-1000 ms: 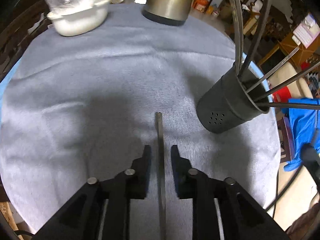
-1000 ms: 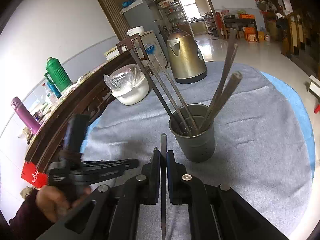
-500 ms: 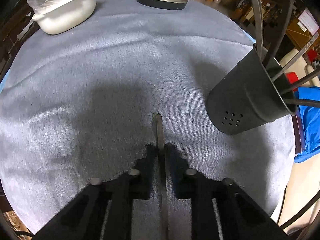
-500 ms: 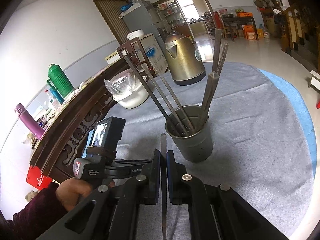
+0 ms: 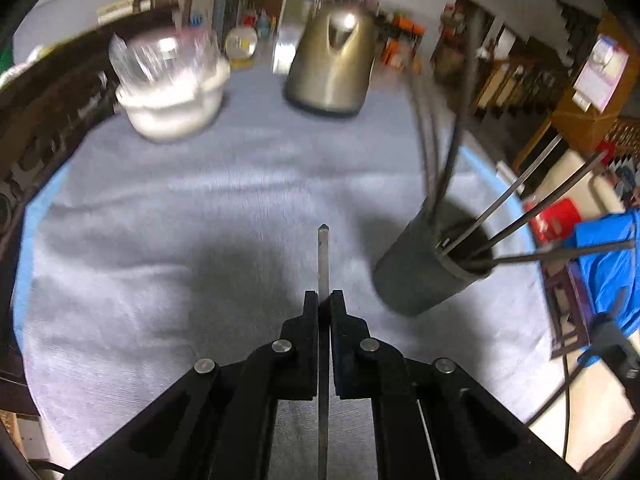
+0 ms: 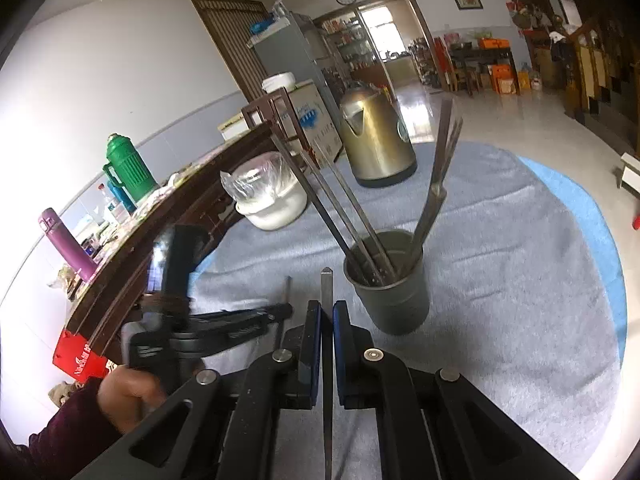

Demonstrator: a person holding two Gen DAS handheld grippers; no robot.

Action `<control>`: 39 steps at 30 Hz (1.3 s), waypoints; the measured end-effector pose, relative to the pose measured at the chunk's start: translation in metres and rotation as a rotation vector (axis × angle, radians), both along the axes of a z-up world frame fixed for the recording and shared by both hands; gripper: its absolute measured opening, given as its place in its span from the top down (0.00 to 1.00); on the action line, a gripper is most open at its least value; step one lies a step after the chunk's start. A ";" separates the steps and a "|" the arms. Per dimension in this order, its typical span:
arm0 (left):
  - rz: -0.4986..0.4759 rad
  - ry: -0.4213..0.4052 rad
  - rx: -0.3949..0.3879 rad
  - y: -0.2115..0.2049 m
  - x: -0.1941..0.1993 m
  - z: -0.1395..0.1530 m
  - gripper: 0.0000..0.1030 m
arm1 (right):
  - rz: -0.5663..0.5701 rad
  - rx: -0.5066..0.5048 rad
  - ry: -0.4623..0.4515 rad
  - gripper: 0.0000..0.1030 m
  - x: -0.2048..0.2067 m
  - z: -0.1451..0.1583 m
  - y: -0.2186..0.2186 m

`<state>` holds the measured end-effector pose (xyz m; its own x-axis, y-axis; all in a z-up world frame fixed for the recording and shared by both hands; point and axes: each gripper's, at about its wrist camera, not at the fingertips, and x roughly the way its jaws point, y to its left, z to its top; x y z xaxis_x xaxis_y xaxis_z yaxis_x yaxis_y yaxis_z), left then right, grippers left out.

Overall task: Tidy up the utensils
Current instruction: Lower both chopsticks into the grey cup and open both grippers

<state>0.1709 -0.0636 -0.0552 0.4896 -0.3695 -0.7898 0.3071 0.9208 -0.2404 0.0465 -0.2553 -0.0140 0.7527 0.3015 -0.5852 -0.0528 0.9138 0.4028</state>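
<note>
Left tool (image 5: 324,300): jaws clamped tight on one thin metal chopstick (image 5: 322,256), its tip sticking out ahead between them. A second ago the jaws stood apart with this chopstick lying loose between them on the table (image 5: 200,208); they closed on it, and the view has since pulled up and away from the grey cloth, so the stick now reads as lifted clear.

Holder (image 5: 432,272): dark round cup, to the right of the left tool, several chopsticks already leaning out of it at angles. Stands apart from the held stick.

Right tool (image 6: 327,308): jaws narrow, gripping a second chopstick (image 6: 327,284) the same way, unchanged from a second ago. The holder (image 6: 390,300) sits just right of its tip.

Background, not task items: white pot with plastic cover (image 5: 172,104), brass-coloured kettle (image 5: 332,68).

Assessment: both sticks are in hand; the next step is probably carrying the left one over the holder's mouth and dropping it in.
</note>
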 end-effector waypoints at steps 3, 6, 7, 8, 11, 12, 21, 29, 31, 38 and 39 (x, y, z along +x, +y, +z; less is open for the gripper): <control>0.013 -0.069 -0.029 0.005 -0.002 0.021 0.95 | -0.001 -0.002 -0.027 0.94 -0.003 0.008 0.001; 0.016 -0.128 -0.054 0.014 -0.017 0.043 0.95 | -0.006 -0.004 -0.055 0.94 -0.006 0.016 0.001; 0.019 -0.156 -0.062 0.017 -0.022 0.051 0.95 | -0.007 -0.005 -0.062 0.94 -0.007 0.018 0.000; 0.019 -0.177 -0.068 0.018 -0.026 0.056 0.95 | -0.012 -0.007 -0.071 0.94 -0.008 0.021 0.000; 0.022 -0.232 -0.092 0.021 -0.031 0.071 0.95 | -0.027 -0.004 -0.094 0.94 -0.009 0.028 -0.003; 0.023 -0.249 -0.098 0.021 -0.034 0.077 0.95 | -0.035 -0.003 -0.102 0.94 -0.009 0.031 -0.005; 0.019 -0.389 -0.150 0.011 -0.042 0.133 0.95 | -0.086 -0.026 -0.205 0.94 -0.006 0.072 -0.022; 0.015 -0.489 -0.201 -0.001 -0.037 0.175 0.95 | -0.160 -0.043 -0.299 0.94 0.010 0.113 -0.039; 0.019 -0.521 -0.214 -0.005 -0.035 0.182 0.95 | -0.196 -0.047 -0.322 0.94 0.015 0.120 -0.044; 0.040 -0.565 -0.255 -0.024 -0.023 0.177 0.95 | -0.311 -0.101 -0.363 0.94 0.036 0.119 -0.050; 0.041 -0.557 -0.254 -0.027 -0.021 0.172 0.95 | -0.312 -0.112 -0.354 0.94 0.040 0.115 -0.049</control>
